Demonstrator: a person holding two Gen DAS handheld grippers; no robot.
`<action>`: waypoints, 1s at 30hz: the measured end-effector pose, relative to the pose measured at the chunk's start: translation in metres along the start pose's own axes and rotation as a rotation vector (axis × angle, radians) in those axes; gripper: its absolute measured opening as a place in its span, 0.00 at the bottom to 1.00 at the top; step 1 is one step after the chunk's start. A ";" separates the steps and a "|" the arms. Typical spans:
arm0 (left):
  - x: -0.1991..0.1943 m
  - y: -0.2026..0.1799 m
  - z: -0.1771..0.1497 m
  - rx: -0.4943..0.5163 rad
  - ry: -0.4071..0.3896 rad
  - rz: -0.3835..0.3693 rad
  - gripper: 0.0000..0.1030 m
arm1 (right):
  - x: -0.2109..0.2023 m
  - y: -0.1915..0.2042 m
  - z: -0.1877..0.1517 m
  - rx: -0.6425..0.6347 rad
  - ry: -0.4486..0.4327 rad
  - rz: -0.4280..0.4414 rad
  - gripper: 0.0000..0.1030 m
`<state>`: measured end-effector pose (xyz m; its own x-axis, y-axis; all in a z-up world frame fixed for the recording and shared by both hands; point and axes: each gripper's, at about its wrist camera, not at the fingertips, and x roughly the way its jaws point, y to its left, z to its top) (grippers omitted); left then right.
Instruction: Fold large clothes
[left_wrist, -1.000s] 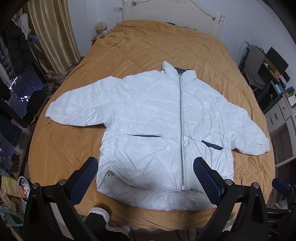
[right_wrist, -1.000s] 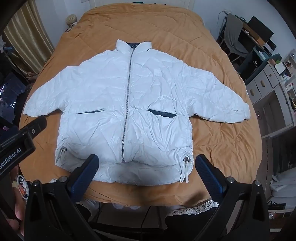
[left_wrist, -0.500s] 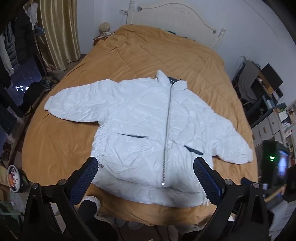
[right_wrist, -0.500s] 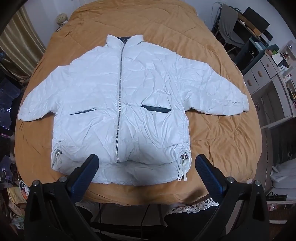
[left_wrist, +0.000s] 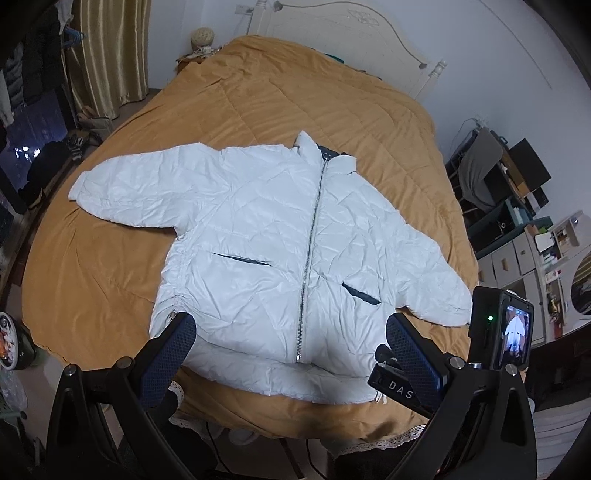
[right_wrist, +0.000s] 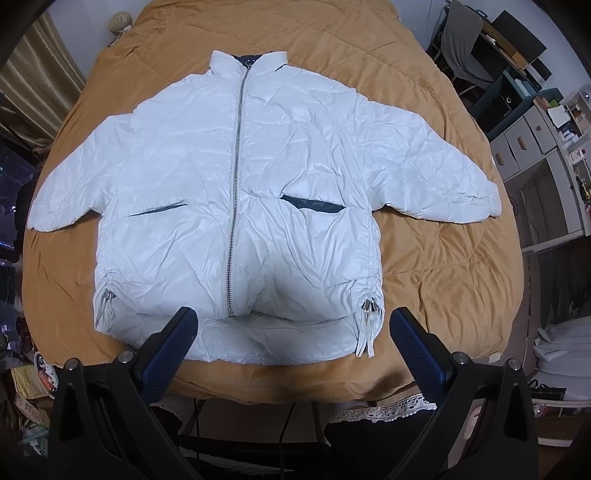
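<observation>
Jacket, white and quilted, is lying face up and unfolded on the bed, zipped shut, collar pointing toward the headboard and hem lying along the bed's near edge.

Left to right, in the right wrist view: left sleeve is spreading out toward the bed's left edge; a side drawcord with metal toggle is hanging at the left hem corner; the silver zipper is running down the centre; two dark pocket slits are sitting on either side of it; a second toggle is hanging at the right hem corner; right sleeve is reaching toward the bed's right edge.

Left claw is hovering above the hem near the bed's near edge, fingers spread wide, released, gripping nothing. Right claw is hovering likewise over the hem centre, fingers wide apart and empty; part of its body with a small lit screen is showing at the right of the left wrist view.

Cabinets and shelving are standing beyond the bed's right edge.
</observation>
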<state>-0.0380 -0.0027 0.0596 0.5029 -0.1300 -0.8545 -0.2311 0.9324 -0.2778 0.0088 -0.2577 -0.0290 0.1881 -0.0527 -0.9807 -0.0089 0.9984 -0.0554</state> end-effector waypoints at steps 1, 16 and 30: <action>-0.003 -0.001 -0.001 0.013 -0.013 -0.003 1.00 | 0.000 0.000 0.000 -0.005 -0.001 0.000 1.00; 0.067 0.038 0.032 -0.001 0.020 0.128 1.00 | -0.011 -0.002 -0.001 -0.006 -0.038 0.035 1.00; 0.086 0.012 0.015 0.151 0.024 0.201 0.99 | -0.028 0.001 -0.013 -0.017 -0.095 0.138 1.00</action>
<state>0.0153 0.0024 -0.0110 0.4389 0.0571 -0.8967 -0.1969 0.9798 -0.0340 -0.0094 -0.2557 -0.0036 0.2761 0.0876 -0.9571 -0.0574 0.9956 0.0746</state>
